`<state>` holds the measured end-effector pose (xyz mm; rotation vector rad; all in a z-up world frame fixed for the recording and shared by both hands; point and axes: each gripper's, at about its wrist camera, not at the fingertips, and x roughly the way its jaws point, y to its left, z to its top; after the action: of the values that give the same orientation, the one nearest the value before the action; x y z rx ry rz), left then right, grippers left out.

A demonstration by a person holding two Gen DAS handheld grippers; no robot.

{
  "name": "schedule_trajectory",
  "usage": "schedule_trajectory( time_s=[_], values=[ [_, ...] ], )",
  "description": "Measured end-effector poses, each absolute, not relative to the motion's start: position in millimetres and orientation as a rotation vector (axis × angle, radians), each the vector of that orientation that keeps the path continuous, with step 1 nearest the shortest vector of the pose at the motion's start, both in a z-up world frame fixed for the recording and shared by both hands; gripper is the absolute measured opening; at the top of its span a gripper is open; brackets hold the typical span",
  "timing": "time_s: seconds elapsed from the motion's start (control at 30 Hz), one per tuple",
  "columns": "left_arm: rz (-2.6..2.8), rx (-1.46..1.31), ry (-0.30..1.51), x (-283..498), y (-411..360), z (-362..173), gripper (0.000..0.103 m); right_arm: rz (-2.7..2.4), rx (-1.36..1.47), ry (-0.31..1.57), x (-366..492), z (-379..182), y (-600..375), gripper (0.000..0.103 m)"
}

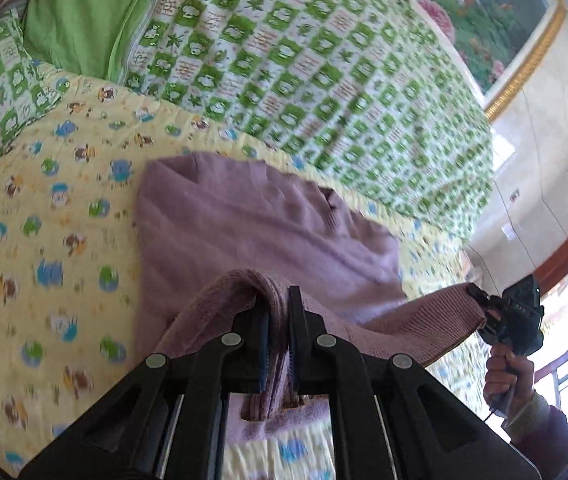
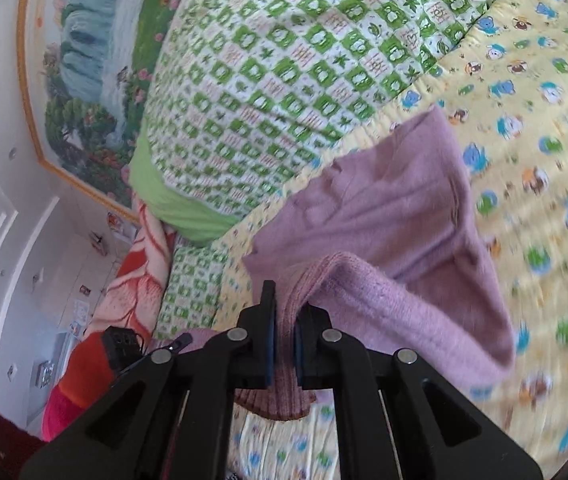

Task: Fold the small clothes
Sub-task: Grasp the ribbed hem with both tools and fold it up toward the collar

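Observation:
A small mauve knit sweater [image 1: 252, 224] lies partly on the yellow animal-print quilt [image 1: 44, 240], its near ribbed hem lifted off the bed. My left gripper [image 1: 278, 300] is shut on one end of that hem, the knit bunched between its pads. In the same view my right gripper [image 1: 479, 300], held by a hand, pinches the other end of the hem. The right wrist view shows my right gripper [image 2: 285, 300] shut on the ribbed edge, with the sweater [image 2: 383, 208] hanging away toward the quilt [image 2: 543, 160]. The left gripper [image 2: 180, 342] shows at the lower left there.
A green-and-white checked blanket [image 1: 303, 60] is piled behind the sweater, with a plain green pillow [image 1: 80, 12] at the far left. A framed landscape picture [image 2: 84, 60] hangs on the white wall. A red and orange floral blanket [image 2: 124, 280] lies at the bed's edge.

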<state>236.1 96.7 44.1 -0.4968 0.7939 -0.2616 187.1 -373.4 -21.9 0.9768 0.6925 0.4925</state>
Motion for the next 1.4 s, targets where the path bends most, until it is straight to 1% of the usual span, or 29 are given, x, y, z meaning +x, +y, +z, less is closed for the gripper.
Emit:
schedule_trajectory(
  time_s=[0.17,0.37,0.53,0.6,0.67,0.8,0.83,0.87,0.9,0.93,1.0,1.03,1.1,1.23,1.37,1.4],
  values=[
    [-0.179,-0.53,0.788,310,112,31,0.005,0.431,1.027,0.708,257,-49,-390,0.008],
    [-0.124,-0.54,0.788,379,126,13,0.005,0.398,1.056,0.728,322,-80,-401,0.008],
    [-0.054,-0.536,0.86,422,131,-26,0.006,0.337,1.034,0.812,362,-107,-406,0.009],
    [-0.041,-0.544,0.871,430,133,-36,0.006,0.322,1.054,0.849,371,-119,-406,0.012],
    [-0.036,-0.541,0.875,435,134,-41,0.007,0.313,1.076,0.873,377,-125,-408,0.012],
    [-0.043,-0.532,0.884,439,133,-41,0.013,0.314,1.092,0.878,380,-123,-411,0.014],
    [-0.049,-0.538,0.886,438,133,-39,0.015,0.316,1.087,0.882,380,-121,-411,0.017],
    [-0.056,-0.545,0.889,437,134,-38,0.02,0.316,1.082,0.887,380,-120,-411,0.019],
    [-0.054,-0.548,0.887,435,136,-36,0.024,0.316,1.08,0.888,380,-119,-411,0.023],
    [-0.052,-0.546,0.887,433,137,-34,0.025,0.314,1.079,0.882,379,-116,-411,0.028],
    [-0.043,-0.539,0.892,429,139,-28,0.033,0.293,1.079,0.869,378,-113,-410,0.035],
    [-0.036,-0.535,0.887,424,142,-24,0.034,0.278,1.077,0.856,375,-110,-411,0.038],
    [-0.022,-0.523,0.866,412,146,-14,0.043,0.252,1.074,0.823,368,-101,-415,0.041],
    [-0.006,-0.476,0.842,384,145,6,0.045,0.241,1.039,0.784,350,-84,-418,0.041],
    [-0.112,-0.41,0.852,353,108,15,0.053,0.259,0.931,0.758,332,-63,-403,0.041],
    [-0.144,-0.394,0.869,349,95,11,0.053,0.27,0.896,0.751,328,-58,-396,0.041]
  ],
)
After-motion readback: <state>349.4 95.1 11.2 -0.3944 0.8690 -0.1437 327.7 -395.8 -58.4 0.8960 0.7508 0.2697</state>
